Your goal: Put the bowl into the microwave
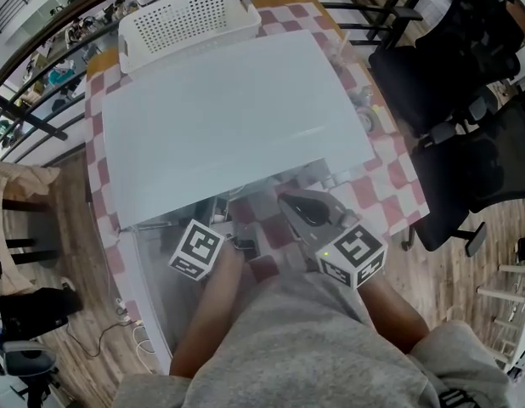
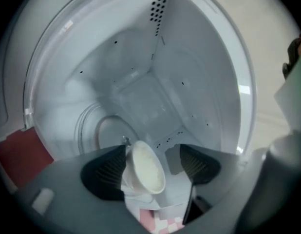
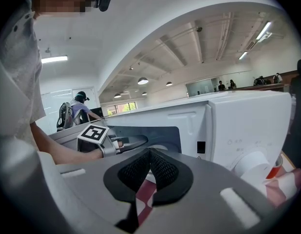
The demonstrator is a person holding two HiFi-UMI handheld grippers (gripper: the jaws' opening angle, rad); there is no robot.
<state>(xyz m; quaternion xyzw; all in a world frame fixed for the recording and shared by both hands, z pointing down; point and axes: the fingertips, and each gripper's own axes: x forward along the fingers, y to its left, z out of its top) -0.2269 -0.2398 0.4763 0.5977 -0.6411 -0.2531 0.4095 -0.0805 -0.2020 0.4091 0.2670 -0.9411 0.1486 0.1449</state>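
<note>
The left gripper (image 2: pixel 151 165) had its jaws apart at the mouth of the open microwave (image 2: pixel 141 91). The white bowl (image 2: pixel 146 173) sat between them, touching the left jaw and clear of the other. The right gripper (image 3: pixel 149 172) was closed on nothing, in front of the microwave.

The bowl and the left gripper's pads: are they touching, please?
Touching: the left gripper view shows the bowl against one pad, clear of the other.

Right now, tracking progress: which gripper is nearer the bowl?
Left. The left gripper has the bowl between its open jaws; the right gripper is shut, outside the microwave.
</note>
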